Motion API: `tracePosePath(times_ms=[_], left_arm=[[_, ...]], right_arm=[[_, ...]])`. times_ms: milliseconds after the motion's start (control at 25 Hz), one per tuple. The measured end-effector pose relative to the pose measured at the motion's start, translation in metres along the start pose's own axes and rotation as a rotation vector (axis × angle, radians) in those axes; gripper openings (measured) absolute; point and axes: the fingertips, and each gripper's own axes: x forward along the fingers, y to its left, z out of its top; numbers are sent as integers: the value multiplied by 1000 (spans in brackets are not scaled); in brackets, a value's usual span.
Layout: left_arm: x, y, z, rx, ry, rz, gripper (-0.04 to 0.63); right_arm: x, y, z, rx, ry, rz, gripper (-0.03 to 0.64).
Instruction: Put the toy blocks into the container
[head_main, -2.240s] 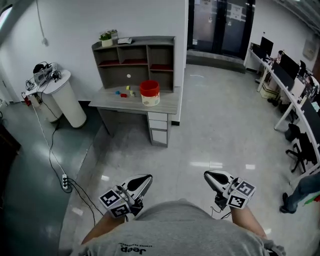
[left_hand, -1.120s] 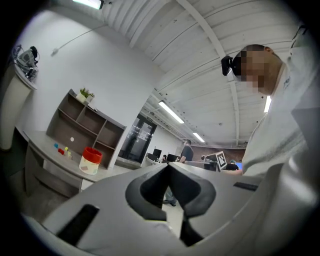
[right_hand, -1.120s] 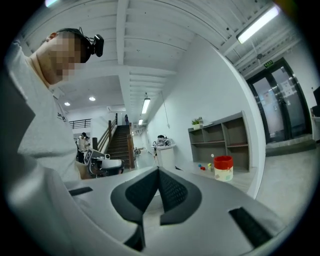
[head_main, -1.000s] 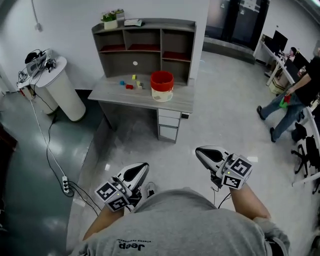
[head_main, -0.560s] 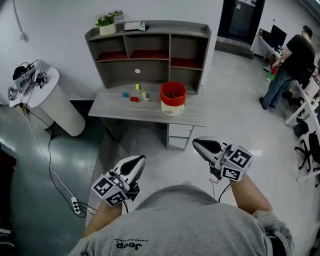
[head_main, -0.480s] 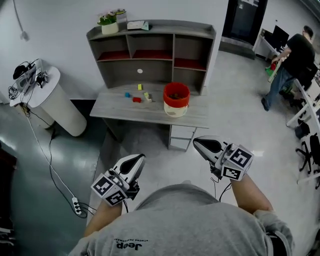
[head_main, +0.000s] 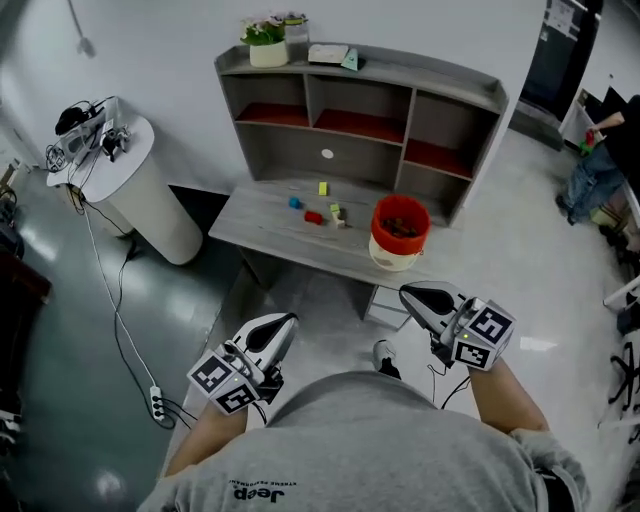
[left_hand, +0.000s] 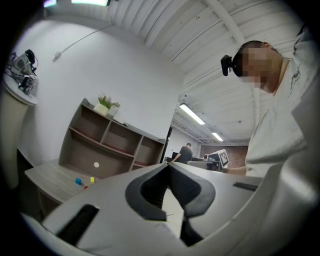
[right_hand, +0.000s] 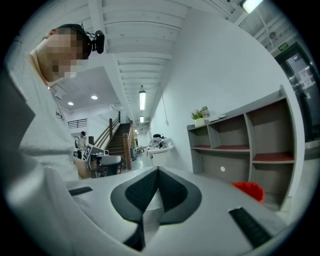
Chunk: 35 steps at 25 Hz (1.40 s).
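Several small toy blocks lie on the grey desk (head_main: 270, 235) ahead: a blue block (head_main: 295, 202), a red block (head_main: 313, 217), a yellow-green block (head_main: 324, 188) and one more block (head_main: 337, 214). A red container (head_main: 399, 230) with a pale base stands at the desk's right end, with dark bits inside. My left gripper (head_main: 290, 322) and right gripper (head_main: 405, 292) are held at waist height short of the desk, both shut and empty. In the left gripper view the left gripper (left_hand: 167, 163) points towards the blocks (left_hand: 78, 181). In the right gripper view the container (right_hand: 248, 190) shows beyond the right gripper (right_hand: 158, 169).
A grey shelf unit (head_main: 360, 100) stands on the desk's back, with a plant (head_main: 266, 30) on top. A white round stand (head_main: 150, 190) with cabled gear is at the left. A power strip (head_main: 157, 402) and cable lie on the floor. A person (head_main: 600, 170) stands at the far right.
The desk with the blocks and the container has come much nearer in the head view. Both grippers stay shut and keep their place by my waist.
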Motion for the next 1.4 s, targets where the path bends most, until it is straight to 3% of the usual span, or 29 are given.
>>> tracePosePath(times_ms=[200, 440, 720, 960, 1160, 1320, 1400], left_arm=[[51, 56, 3, 31, -34, 126, 14], [127, 116, 18, 20, -91, 294, 14], [171, 161, 31, 11, -61, 355, 14], [171, 224, 21, -28, -56, 331, 14], [165, 284, 17, -43, -17, 269, 14], [159, 328, 0, -41, 45, 211, 14], [156, 347, -12, -55, 74, 190, 14]], right_arm=[[46, -79, 13, -24, -19, 116, 11], [101, -171, 42, -66, 27, 295, 11], [161, -217, 60, -82, 94, 381, 12], [220, -229, 33, -109, 229, 336, 12], [284, -235, 6, -138, 435, 245, 23], [341, -252, -60, -120, 672, 181, 29], [361, -265, -107, -73, 800, 149, 95]])
